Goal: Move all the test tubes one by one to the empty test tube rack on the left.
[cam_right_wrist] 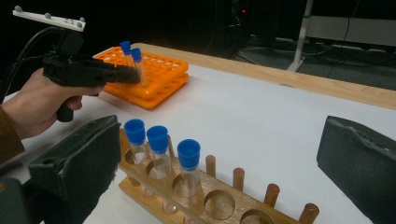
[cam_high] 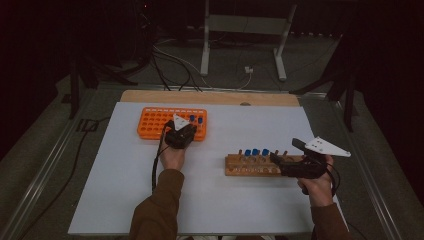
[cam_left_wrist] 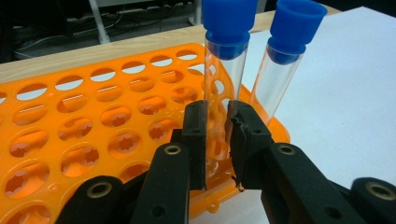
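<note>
An orange tube rack (cam_high: pixel 157 122) (cam_left_wrist: pixel 93 121) lies at the back left of the white mat. My left gripper (cam_high: pixel 186 129) (cam_left_wrist: pixel 217 135) is shut on a clear tube with a blue cap (cam_left_wrist: pixel 224 70) that stands in a hole at the rack's right end. A second capped tube (cam_left_wrist: pixel 285 60) stands just beside it. A wooden rack (cam_high: pixel 250 165) (cam_right_wrist: pixel 224 200) holds three blue-capped tubes (cam_right_wrist: pixel 161 149) at its left end. My right gripper (cam_high: pixel 274 158) (cam_right_wrist: pixel 219 128) stands open at that rack's right end, its pads (cam_right_wrist: pixel 84 168) wide on either side.
The white mat (cam_high: pixel 210 200) covers a wooden table whose far edge (cam_high: pixel 210 97) shows. Cables and a metal stand (cam_high: pixel 245 45) lie on the floor beyond. The wooden rack has bare pegs (cam_right_wrist: pixel 239 179) and open holes on its right half.
</note>
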A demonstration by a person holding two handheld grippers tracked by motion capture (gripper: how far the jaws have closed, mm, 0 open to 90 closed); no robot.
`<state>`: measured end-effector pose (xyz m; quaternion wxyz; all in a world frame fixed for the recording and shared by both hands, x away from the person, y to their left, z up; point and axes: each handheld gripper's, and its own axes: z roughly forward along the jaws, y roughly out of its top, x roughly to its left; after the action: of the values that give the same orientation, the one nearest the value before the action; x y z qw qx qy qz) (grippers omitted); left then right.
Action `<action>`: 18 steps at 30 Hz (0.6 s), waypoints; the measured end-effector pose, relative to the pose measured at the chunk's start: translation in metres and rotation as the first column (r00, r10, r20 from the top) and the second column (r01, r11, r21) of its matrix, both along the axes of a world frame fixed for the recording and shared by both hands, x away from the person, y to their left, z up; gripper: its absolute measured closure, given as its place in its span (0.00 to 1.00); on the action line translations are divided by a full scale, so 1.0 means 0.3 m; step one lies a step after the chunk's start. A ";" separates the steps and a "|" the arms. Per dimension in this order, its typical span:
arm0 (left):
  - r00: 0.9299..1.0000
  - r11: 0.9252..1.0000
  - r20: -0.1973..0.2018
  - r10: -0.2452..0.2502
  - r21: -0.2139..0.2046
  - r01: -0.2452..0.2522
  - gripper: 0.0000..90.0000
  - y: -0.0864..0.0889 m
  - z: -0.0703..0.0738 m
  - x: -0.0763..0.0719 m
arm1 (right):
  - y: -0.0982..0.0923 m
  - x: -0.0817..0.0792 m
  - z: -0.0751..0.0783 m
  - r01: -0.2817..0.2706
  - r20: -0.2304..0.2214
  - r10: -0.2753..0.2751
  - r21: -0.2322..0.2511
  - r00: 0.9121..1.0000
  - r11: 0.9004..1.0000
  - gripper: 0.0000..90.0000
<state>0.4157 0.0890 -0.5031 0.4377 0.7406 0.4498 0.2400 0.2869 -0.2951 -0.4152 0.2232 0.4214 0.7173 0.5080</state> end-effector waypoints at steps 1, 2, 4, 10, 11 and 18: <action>1.000 1.000 -0.005 0.005 0.000 -0.005 0.86 0.002 0.002 0.000 | -0.001 0.000 0.000 0.001 0.000 -0.001 0.001 1.000 1.000 0.00; 1.000 1.000 -0.007 0.009 0.004 -0.009 0.83 0.003 0.004 -0.001 | -0.001 0.000 0.000 0.001 -0.001 -0.001 0.001 1.000 1.000 0.00; 1.000 1.000 -0.003 0.005 -0.002 -0.005 0.80 0.008 0.009 -0.007 | -0.004 0.000 0.000 0.002 -0.001 -0.002 0.000 1.000 1.000 0.00; 0.999 1.000 0.034 -0.003 -0.017 0.003 0.83 0.015 0.035 -0.019 | -0.001 0.004 -0.007 -0.001 -0.008 0.001 -0.002 1.000 1.000 0.00; 0.999 1.000 0.033 -0.004 -0.008 0.004 0.86 0.011 0.035 -0.020 | 0.001 0.004 -0.008 -0.002 -0.009 0.002 -0.003 1.000 1.000 0.00; 1.000 1.000 -0.005 -0.005 0.010 0.005 0.87 0.003 0.018 -0.014 | 0.003 0.003 -0.008 -0.006 -0.009 0.006 -0.003 1.000 1.000 0.00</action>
<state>0.4115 0.0900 -0.4976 0.4332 0.7445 0.4480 0.2393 0.2877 -0.2943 -0.4175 0.2192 0.4212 0.7204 0.5056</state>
